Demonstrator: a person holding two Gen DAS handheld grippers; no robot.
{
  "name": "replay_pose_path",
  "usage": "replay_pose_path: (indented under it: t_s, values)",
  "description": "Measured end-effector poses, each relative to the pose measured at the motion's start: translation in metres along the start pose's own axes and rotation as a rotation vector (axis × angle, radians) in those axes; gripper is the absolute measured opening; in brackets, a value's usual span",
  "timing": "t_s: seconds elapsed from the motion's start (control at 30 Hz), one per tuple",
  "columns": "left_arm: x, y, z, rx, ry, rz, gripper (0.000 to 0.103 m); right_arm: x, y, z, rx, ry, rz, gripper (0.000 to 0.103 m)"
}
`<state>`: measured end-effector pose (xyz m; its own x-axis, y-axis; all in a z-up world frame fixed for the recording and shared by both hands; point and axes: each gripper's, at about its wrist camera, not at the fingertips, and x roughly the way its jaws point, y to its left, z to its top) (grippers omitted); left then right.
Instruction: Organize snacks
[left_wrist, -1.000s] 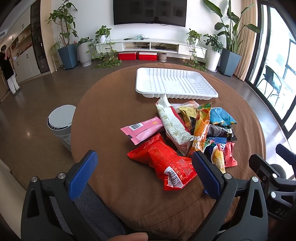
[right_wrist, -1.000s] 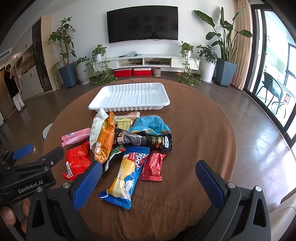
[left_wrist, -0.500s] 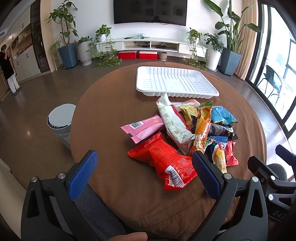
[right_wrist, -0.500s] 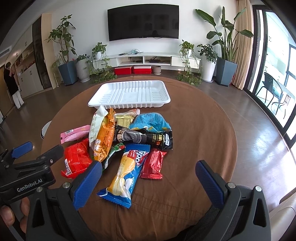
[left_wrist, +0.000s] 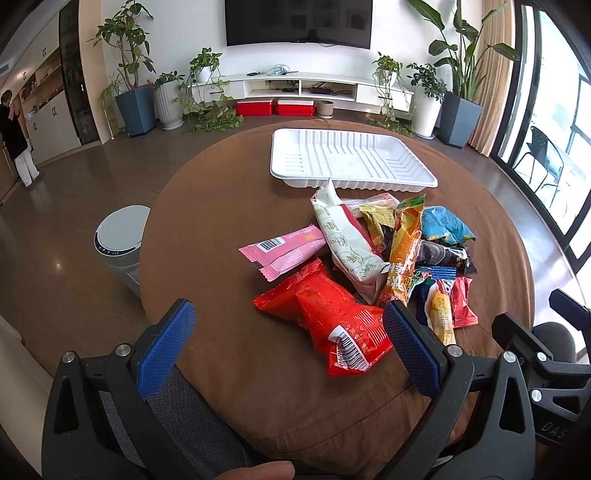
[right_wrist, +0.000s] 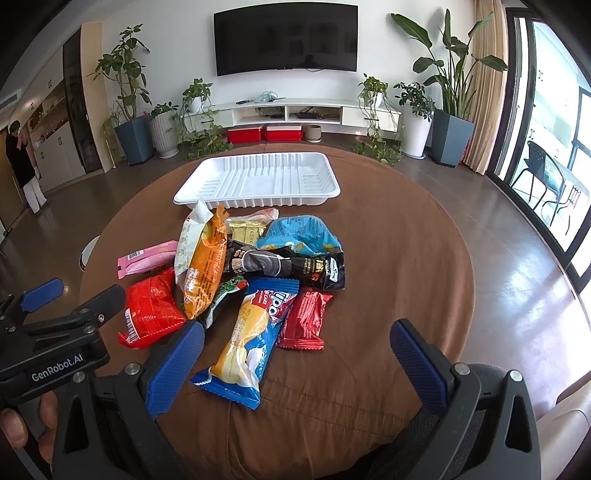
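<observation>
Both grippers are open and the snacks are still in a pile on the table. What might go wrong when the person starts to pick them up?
1. The packets overlap: pulling the orange packet may drag the white packet beside it.
2. The blue cake packet lies near the table edge; a nudge might push it off.
3. The white tray looks light and may slide when snacks land in it.

The left black two-finger gripper with blue textured pads (left_wrist: 288, 345) and the right black two-finger gripper with blue textured pads (right_wrist: 297, 363) both hover level, jaws spread wide, gripping nothing, side by side.
</observation>
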<state>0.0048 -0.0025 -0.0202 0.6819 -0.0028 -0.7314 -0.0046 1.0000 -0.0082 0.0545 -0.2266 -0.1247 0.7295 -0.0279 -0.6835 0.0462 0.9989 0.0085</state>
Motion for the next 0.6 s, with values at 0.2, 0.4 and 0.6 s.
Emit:
replay_pose_path:
  t_s: [0.2, 0.4, 0.6]
  values:
    - [0.0, 0.001, 0.0, 0.004, 0.006, 0.002, 0.103, 0.001, 0.001, -0.002, -0.002, 0.006, 0.0, 0.103]
    - [0.001, 0.008, 0.002, -0.005, 0.011, -0.01, 0.103, 0.002, -0.001, -0.004, 0.002, 0.01, 0.002, 0.103]
    - [0.006, 0.02, 0.009, 0.034, -0.02, -0.146, 0.103, 0.002, -0.009, 0.0, 0.034, 0.007, 0.01, 0.103]
